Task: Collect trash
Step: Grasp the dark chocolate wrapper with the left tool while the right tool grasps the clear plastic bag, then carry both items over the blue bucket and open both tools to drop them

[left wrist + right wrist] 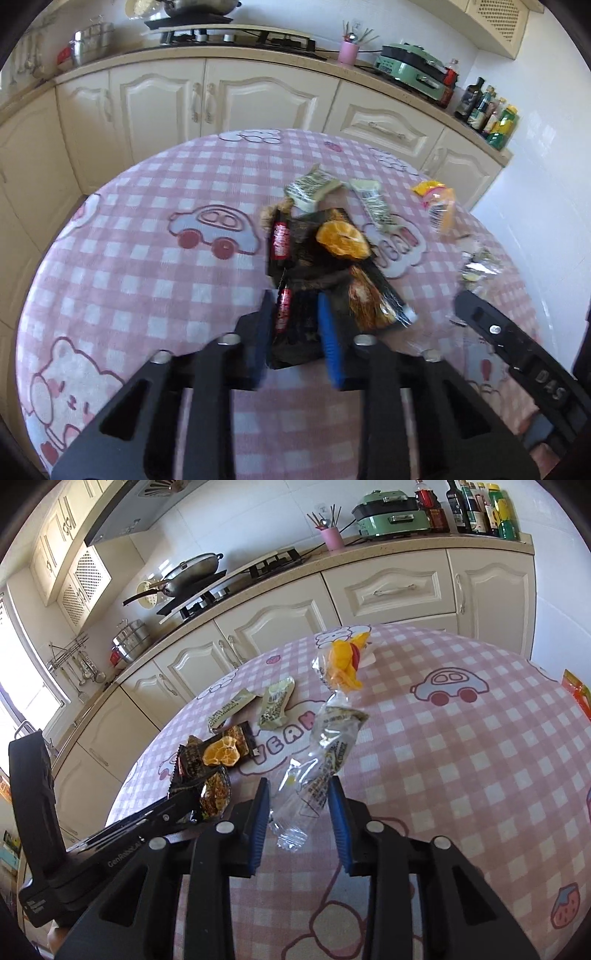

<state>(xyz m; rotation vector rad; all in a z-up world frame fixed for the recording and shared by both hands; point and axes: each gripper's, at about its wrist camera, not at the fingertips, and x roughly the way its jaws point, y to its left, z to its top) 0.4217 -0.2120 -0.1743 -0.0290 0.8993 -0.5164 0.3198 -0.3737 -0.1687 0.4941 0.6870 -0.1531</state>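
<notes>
Black snack wrapper (295,314) on the checked table (129,295), clamped in left gripper (295,325). Clear wrapper (314,775) pinched by right gripper (299,812). Lift both slowly, keeping the orange peel (341,240) from snagging.

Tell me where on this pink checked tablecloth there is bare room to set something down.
Free: the stretch around the printed car, left of the black snack wrapper in the left gripper; also the cloth right of the clear wrapper in the right gripper. Crowded: the middle, with orange peel, pale green wrappers and the yellow packet.
</notes>
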